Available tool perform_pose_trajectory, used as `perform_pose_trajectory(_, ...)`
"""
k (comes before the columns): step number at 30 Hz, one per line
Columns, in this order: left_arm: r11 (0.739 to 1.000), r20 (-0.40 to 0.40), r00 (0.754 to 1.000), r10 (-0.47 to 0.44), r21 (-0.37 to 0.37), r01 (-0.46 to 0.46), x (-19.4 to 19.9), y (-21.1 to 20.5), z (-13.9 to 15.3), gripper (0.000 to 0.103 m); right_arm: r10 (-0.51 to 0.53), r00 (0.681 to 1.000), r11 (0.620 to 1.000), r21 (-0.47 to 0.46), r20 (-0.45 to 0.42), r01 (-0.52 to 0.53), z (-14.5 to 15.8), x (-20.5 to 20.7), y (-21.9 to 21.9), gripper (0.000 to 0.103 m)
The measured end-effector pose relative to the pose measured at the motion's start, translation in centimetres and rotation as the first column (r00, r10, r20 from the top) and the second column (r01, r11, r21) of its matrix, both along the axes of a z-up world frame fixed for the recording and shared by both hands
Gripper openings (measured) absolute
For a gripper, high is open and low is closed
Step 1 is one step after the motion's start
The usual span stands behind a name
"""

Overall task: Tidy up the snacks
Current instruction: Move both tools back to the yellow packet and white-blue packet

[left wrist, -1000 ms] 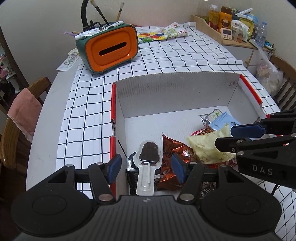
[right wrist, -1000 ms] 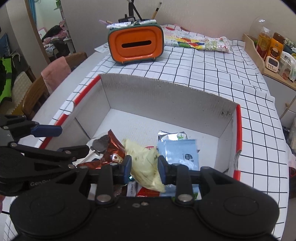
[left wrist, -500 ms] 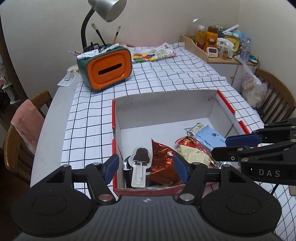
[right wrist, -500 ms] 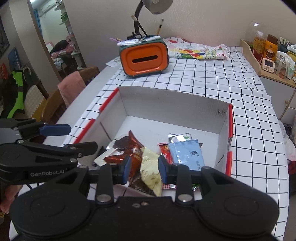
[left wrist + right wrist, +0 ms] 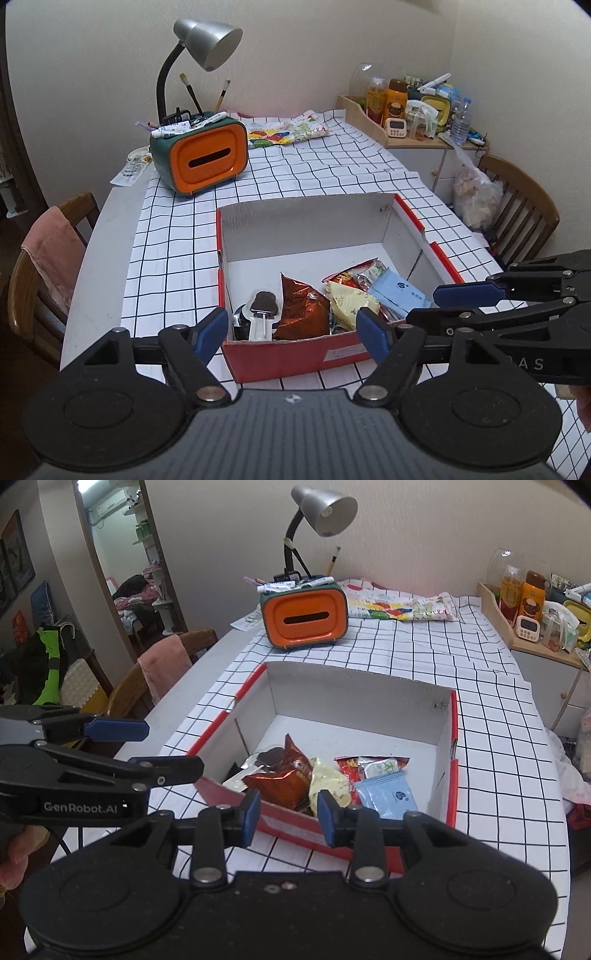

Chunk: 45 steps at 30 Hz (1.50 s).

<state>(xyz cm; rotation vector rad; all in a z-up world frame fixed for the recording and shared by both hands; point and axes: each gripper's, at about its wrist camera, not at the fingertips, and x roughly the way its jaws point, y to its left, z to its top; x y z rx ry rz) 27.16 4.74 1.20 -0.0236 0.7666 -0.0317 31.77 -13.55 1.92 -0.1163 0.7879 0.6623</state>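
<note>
A red cardboard box (image 5: 295, 356) with a white inside sits on the checked tablecloth. Near its front wall lie a chocolate lollipop in a clear pack (image 5: 263, 306), a red-brown foil packet (image 5: 303, 310), a yellow packet (image 5: 351, 302) and a light blue sachet (image 5: 399, 295). My left gripper (image 5: 291, 332) hovers before the box's front wall, its jaws wide and still opening, nothing between them. My right gripper (image 5: 289, 814) hangs over the front right part of the box (image 5: 452, 760). Its jaws are narrow and opening, and the yellow packet (image 5: 328, 779) lies beyond them, not held.
An orange and green pen holder (image 5: 207, 158) and a grey desk lamp (image 5: 207, 40) stand at the table's far left. A colourful pouch (image 5: 288, 129) lies at the back. Wooden chairs (image 5: 37, 280) flank the table. A side shelf (image 5: 406, 107) holds bottles.
Both grippers have drawn back and up, away from the box's inside. The left jaws have widened. The yellow packet that sat between the right pads now lies in the box.
</note>
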Motion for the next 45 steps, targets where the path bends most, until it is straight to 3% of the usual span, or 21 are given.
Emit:
perform_pose_trajectory(12, 1.0, 0.016, 1.0, -0.014, 0.002, 0.014, -5.7, 0.6, -1.3, 0.084, 0.004, 1.0, 0.999, 0.051, -0.014, -0.003, -0.9, -3.9, -1.2, 0.042)
perform_pose_trajectory(16, 1.0, 0.001, 1.0, -0.005, -0.031, 0.005, -7.1, 0.9, -2.3, 0.085, 0.003, 1.0, 0.999, 0.047, -0.021, -0.002, -2.1, -5.2, -1.8, 0.061)
perform_pose_trajectory(19, 0.999, 0.009, 1.0, 0.005, -0.041, -0.004, -8.3, 0.9, -3.0, 0.086, 0.003, 1.0, 0.999, 0.046, -0.01, -0.003, -2.9, -6.2, -2.2, 0.089)
perform_pose_trajectory(22, 1.0, 0.019, 1.0, -0.001, -0.028, 0.001, -9.4, 0.6, -3.8, 0.086, 0.017, 1.0, 0.999, 0.028, -0.019, -0.017, -3.9, -7.0, -2.4, 0.09)
perform_pose_trajectory(25, 0.999, 0.013, 1.0, -0.003, -0.033, 0.003, -10.2, 0.3, -4.8, 0.088, 0.03, 0.999, 1.0, 0.004, -0.019, -0.03, -5.2, -7.9, -2.7, 0.101)
perform_pose_trajectory(30, 0.998, -0.027, 1.0, -0.009, -0.054, 0.007, -11.1, -0.3, -7.2, 0.093, 0.065, 0.998, 0.995, -0.081, 0.001, -0.065, -7.7, -9.7, -2.5, 0.103)
perform_pose_trajectory(35, 0.999, -0.095, 0.995, -0.018, -0.048, 0.014, -11.0, -1.4, -9.9, 0.094, 0.07, 0.997, 0.986, -0.146, -0.036, -0.074, -10.9, -10.1, -2.5, 0.103)
perform_pose_trajectory(45, 0.999, -0.217, 0.976, -0.021, -0.032, 0.014, -9.2, -2.9, -13.5, 0.094, 0.089, 0.995, 0.977, -0.187, -0.055, -0.098, -13.7, -10.0, -2.4, 0.102)
